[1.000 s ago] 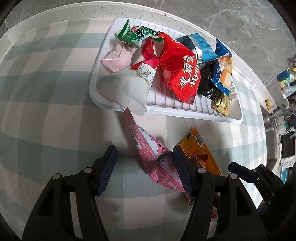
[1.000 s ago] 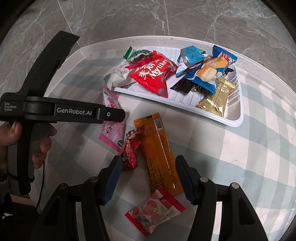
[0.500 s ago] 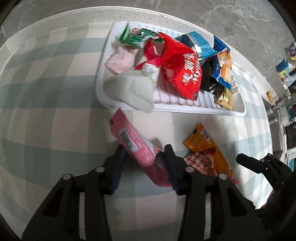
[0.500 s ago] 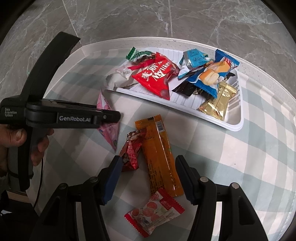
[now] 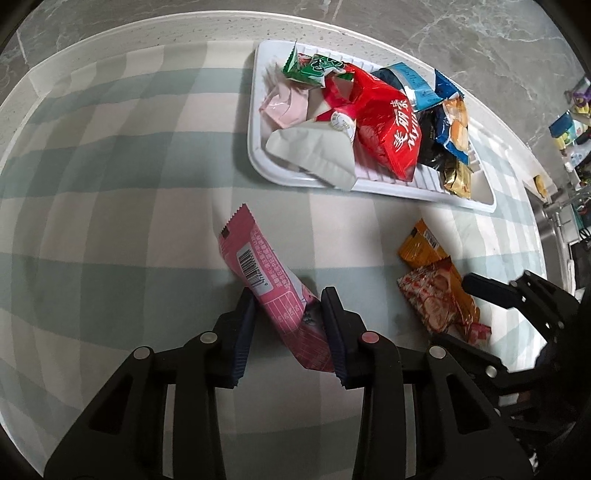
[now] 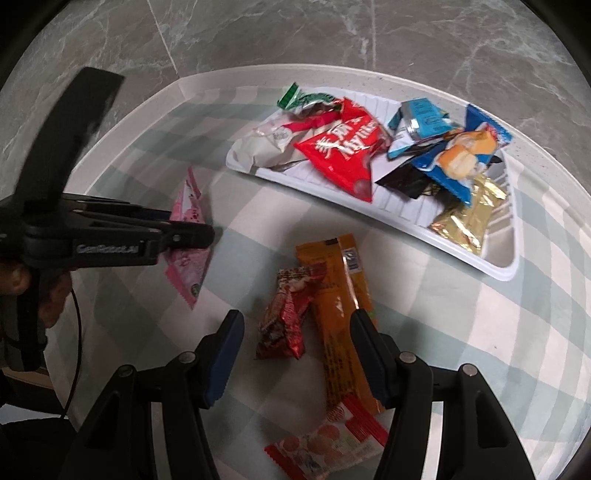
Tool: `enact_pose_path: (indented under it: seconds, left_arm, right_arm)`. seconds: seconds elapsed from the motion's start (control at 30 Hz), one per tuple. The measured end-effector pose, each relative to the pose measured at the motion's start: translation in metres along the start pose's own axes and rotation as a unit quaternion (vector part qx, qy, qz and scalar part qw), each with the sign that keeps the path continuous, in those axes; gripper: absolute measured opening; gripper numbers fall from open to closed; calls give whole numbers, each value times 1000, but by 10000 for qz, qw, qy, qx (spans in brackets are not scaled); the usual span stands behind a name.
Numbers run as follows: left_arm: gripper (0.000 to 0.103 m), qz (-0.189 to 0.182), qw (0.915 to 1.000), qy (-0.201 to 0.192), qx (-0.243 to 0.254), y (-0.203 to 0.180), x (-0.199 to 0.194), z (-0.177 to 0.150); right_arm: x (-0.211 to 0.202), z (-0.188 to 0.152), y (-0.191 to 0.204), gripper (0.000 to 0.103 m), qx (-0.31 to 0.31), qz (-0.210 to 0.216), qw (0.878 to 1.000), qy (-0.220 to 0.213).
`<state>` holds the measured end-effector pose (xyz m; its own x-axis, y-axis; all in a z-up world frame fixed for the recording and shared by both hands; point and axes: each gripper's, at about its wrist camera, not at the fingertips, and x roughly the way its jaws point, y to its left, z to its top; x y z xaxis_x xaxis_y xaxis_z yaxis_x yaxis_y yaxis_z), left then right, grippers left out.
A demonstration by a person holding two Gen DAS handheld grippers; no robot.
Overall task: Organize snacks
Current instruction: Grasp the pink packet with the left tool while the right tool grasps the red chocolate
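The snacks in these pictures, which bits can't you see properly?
- Pink packet: left wrist view, its lower end is hidden behind the left gripper; its jaws have just been closing on it.
- Red and white packet: right wrist view, partly covered by the right gripper.
- Black packet in the white tray: mostly buried under other packets.
- Small print: too small to read.

A home dining or kitchen corner, by the look of it. Under the grippers lies a round table (image 6: 207, 79) with a pale speckled rim, covered by a checked cloth (image 5: 110, 192) in soft green and cream. Beyond the table's far edge the floor (image 6: 258, 33) is grey-green marble tile with pale veins. Ahead on the cloth sits a white ribbed tray (image 5: 255, 147) heaped with snack packets. Far off to the right, small colourful household clutter (image 5: 569, 125) is too blurred to identify.
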<state>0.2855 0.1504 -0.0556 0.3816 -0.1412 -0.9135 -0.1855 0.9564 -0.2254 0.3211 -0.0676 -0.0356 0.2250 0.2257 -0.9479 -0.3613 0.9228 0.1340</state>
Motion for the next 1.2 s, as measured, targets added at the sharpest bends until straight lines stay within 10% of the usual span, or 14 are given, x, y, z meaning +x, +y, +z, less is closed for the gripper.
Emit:
enact_pose_path:
  seconds: [0.3, 1.2]
  left_arm:
    - [34, 49, 10000, -23, 5, 6, -6, -11]
    - [28, -131, 9986, -221, 458, -12, -34, -22]
  right_arm:
    - [17, 9, 3, 30, -201, -58, 9997, 98]
    - [-34, -23, -43, 25, 1519, 1383, 9782, -317]
